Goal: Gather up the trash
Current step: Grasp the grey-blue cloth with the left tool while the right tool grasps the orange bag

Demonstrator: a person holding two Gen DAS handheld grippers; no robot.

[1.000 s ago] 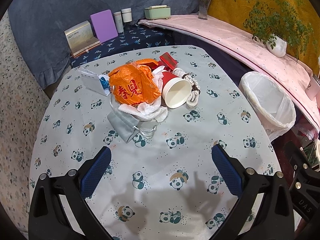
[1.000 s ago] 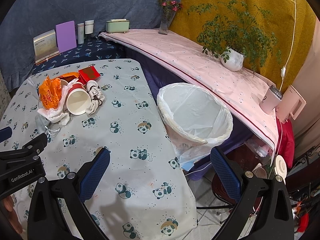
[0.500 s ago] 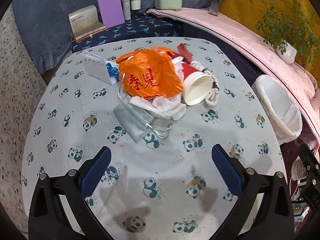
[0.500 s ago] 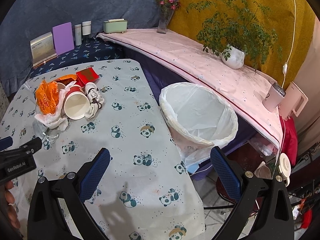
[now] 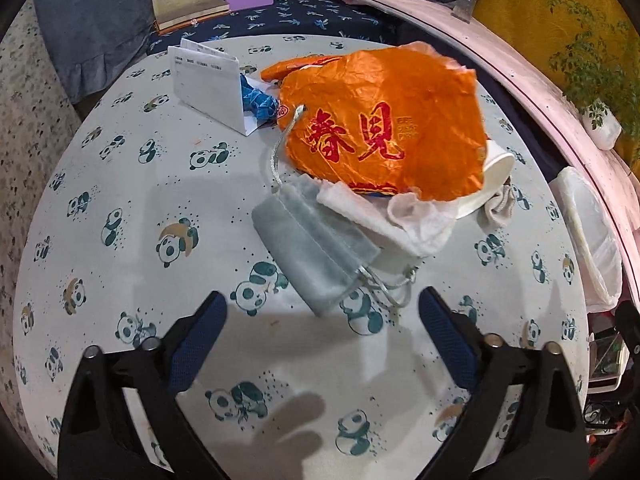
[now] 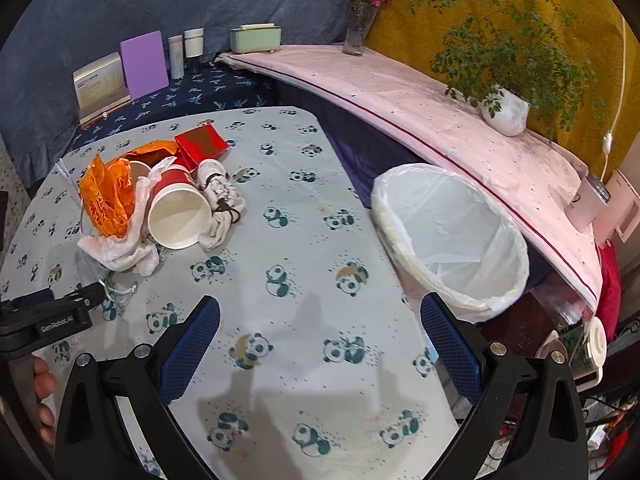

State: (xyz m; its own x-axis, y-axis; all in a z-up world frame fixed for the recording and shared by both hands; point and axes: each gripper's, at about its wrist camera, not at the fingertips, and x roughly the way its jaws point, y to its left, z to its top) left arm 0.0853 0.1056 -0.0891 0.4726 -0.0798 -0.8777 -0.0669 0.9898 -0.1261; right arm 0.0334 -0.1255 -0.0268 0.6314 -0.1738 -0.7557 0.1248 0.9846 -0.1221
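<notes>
Left gripper has come down closer to the trash pile since a second ago; jaws have just been closing a little, standing wide, gripping nothing. Grey pouch is lying just ahead of them, below the orange bag. Red cup is lying right of the orange bag. Right gripper is hanging wide, empty. Lined bin is standing well right of the orange bag.

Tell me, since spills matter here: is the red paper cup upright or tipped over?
Tipped over. The red paper cup lies on its side on the table, its white, empty-looking inside facing the right wrist camera.
</notes>
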